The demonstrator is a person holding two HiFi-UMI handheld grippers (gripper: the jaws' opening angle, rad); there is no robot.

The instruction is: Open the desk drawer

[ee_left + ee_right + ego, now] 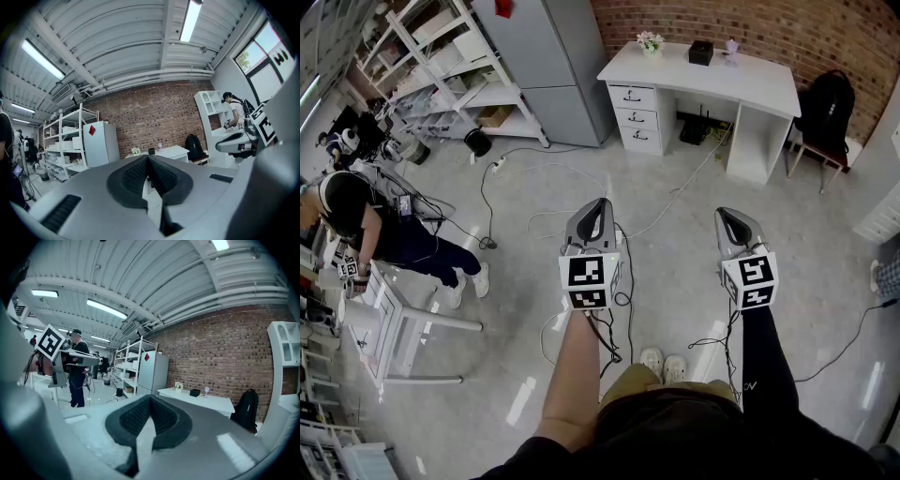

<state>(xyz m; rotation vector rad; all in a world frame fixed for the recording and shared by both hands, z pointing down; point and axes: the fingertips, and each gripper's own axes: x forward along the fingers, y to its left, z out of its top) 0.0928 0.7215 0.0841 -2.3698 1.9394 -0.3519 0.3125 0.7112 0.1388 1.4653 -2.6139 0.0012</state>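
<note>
A white desk [703, 73] stands against the brick wall at the far side of the room, with three closed drawers [638, 117] stacked in its left pedestal. The same desk shows small and distant in the left gripper view [174, 152] and in the right gripper view [199, 399]. My left gripper [601, 203] and right gripper [723, 214] are held side by side over the floor, well short of the desk, both pointing towards it. Each is shut with nothing between its pads. In the left gripper view [148, 157] and the right gripper view [150, 398] the tips meet.
A black backpack [825, 111] rests on a chair right of the desk. A grey cabinet [553, 66] and white shelving [441, 66] stand to its left. Cables [516, 178] trail over the floor. A person [384, 230] bends over a white table [389, 323] at the left.
</note>
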